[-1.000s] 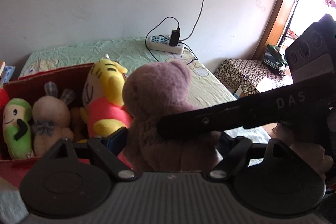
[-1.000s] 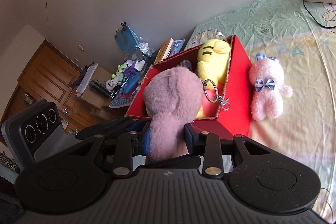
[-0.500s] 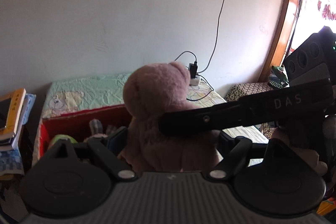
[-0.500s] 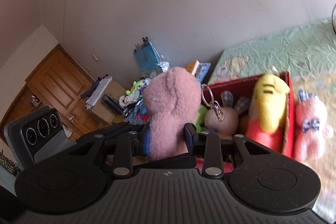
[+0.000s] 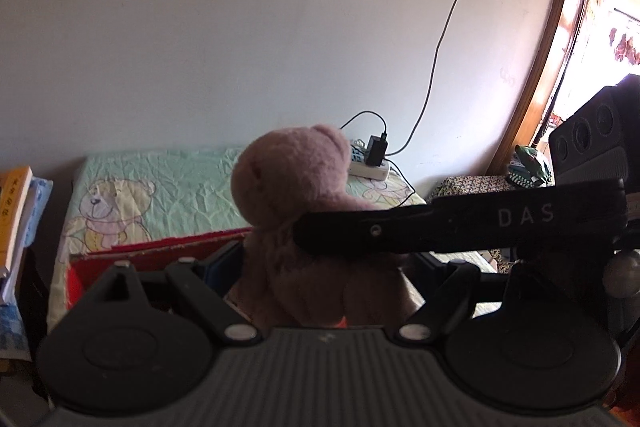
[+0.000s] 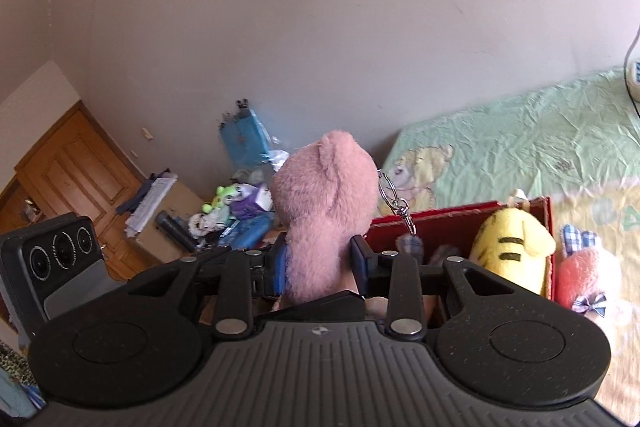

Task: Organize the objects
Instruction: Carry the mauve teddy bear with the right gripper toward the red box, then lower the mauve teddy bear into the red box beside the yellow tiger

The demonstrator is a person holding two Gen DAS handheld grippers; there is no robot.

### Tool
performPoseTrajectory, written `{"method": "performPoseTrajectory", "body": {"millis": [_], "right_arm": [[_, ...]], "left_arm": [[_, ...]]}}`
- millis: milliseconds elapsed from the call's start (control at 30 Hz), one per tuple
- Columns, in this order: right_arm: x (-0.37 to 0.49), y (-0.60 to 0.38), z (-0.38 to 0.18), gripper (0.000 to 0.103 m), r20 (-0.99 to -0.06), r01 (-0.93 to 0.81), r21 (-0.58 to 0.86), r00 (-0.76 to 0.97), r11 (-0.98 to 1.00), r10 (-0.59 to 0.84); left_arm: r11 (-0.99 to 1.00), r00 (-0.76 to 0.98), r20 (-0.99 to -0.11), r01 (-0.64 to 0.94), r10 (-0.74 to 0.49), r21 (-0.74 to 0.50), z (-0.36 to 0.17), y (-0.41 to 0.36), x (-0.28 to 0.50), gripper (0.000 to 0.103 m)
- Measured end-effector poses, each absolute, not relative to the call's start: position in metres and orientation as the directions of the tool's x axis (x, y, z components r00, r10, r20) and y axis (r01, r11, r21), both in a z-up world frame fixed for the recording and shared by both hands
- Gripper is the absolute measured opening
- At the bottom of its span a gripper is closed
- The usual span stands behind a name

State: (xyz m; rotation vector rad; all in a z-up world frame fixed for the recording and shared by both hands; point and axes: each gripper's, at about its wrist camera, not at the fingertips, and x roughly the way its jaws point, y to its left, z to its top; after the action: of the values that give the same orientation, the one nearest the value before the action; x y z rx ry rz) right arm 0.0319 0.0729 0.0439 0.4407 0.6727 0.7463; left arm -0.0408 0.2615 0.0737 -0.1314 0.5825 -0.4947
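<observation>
**Both grippers clamping one pink plush bear above the red box**

A bed [image 6: 520,143] with a pale green, bear-printed sheet is filling the background of both views, lying against a plain wall. On it a red box [image 6: 452,217] is sitting open-topped, and in the left wrist view its rear rim [image 5: 168,245] is showing just behind the left gripper's linkage.

The pink plush bear [image 6: 324,211] is being held upright in the air, clear of the sheet, in front of the box's near left corner. The right gripper [image 6: 320,263] is squeezing it at the body, one finger pressing in on each side. The left gripper [image 5: 320,267] is closing on the same bear [image 5: 296,187] from a crossing direction, its fingers pressing the lower body, while one black finger of the right gripper, marked DAS, is lying across the bear's front.

Inside the box, a yellow striped plush [image 6: 512,247] is leaning against the right wall. Just outside that wall, a pink bunny plush [image 6: 584,279] with a checked bow is lying on the sheet.

A white power strip [image 5: 370,167] is resting on the bed by the wall, with a black charger plugged in.

A metal keyring [image 6: 394,197] is dangling from the bear's head.
</observation>
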Motion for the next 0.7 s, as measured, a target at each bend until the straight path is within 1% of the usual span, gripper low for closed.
{"method": "performPoseTrajectory", "body": {"millis": [200, 300, 367, 533, 700], "right_arm": [[0.044, 0.075, 0.019, 0.034, -0.474, -0.411, 0.578, 0.534, 0.705, 0.700], [0.047, 0.083, 0.010, 0.033, -0.518, -0.402, 0.545, 0.529, 0.736, 0.672], [0.050, 0.086, 0.005, 0.033, -0.534, -0.391, 0.532, 0.533, 0.751, 0.656], [0.061, 0.092, -0.005, 0.033, -0.577, -0.364, 0.506, 0.531, 0.782, 0.620], [0.069, 0.096, -0.009, 0.032, -0.602, -0.346, 0.479, 0.540, 0.807, 0.588]], "left_arm": [[0.858, 0.670, -0.537, 0.417, -0.513, -0.299, 0.040, 0.260, -0.020, 0.083], [0.848, 0.640, -0.557, 0.429, -0.529, -0.311, 0.029, 0.256, -0.011, 0.081], [0.854, 0.636, -0.572, 0.427, -0.518, -0.299, 0.021, 0.254, -0.005, 0.081], [0.846, 0.595, -0.604, 0.417, -0.530, -0.331, 0.003, 0.257, 0.011, 0.081], [0.857, 0.581, -0.634, 0.410, -0.510, -0.313, -0.010, 0.258, 0.017, 0.083]]}}
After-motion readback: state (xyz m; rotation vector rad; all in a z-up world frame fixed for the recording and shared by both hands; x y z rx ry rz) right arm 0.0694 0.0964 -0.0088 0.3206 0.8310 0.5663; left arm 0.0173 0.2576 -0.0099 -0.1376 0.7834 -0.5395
